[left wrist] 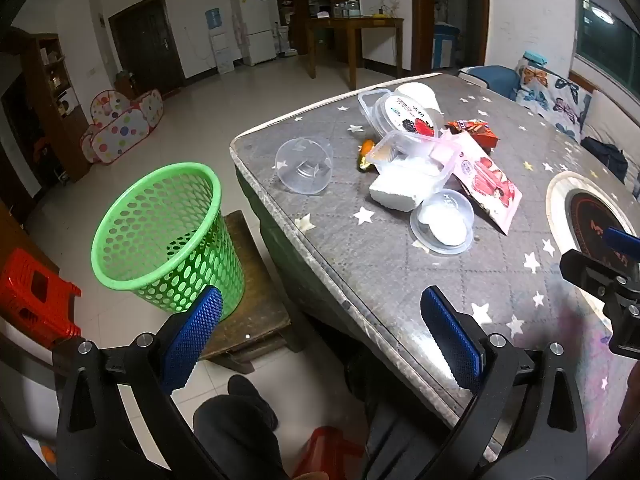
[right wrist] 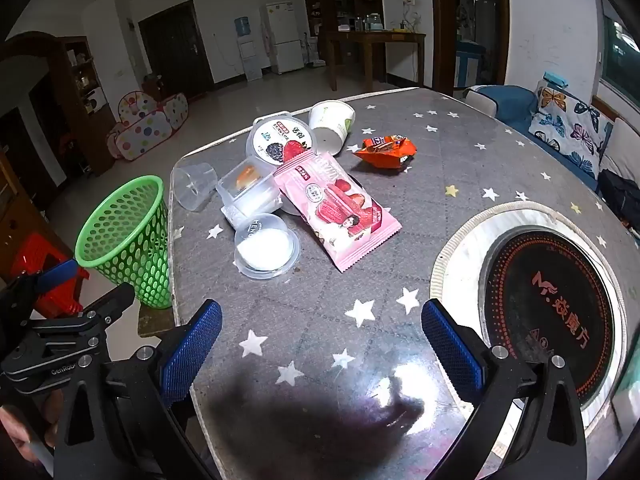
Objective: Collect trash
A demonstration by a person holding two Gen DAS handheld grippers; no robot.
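Left wrist view: left gripper (left wrist: 320, 336), jaws spread wide, nothing between them, poised over the near edge of the star-patterned table (left wrist: 400, 280). Green mesh basket (left wrist: 160, 236), standing on a low wooden stool (left wrist: 256, 312) just beside the table's corner, looks empty as far as its interior shows. Trash lies in a heap further up the table, well ahead of the fingers: clear plastic cup (left wrist: 304, 164) on its side nearest the basket; clear rectangular tub (left wrist: 416, 156); white foam block (left wrist: 396, 192); round clear lid (left wrist: 442, 224); pink snack wrapper (left wrist: 488, 184); fruit-printed round lid (left wrist: 408, 118); white paper cup (left wrist: 416, 94); orange wrapper (left wrist: 474, 130). Right wrist view: right gripper (right wrist: 322, 344), likewise wide apart and empty, above bare tabletop; round clear lid (right wrist: 266, 250) and pink snack wrapper (right wrist: 340, 212) lie closest ahead, apart from the pads; orange wrapper (right wrist: 386, 150) beyond; basket (right wrist: 128, 240) off to the left. Assessment: collection seemingly not begun; every item remains on the table, all still to be binned.
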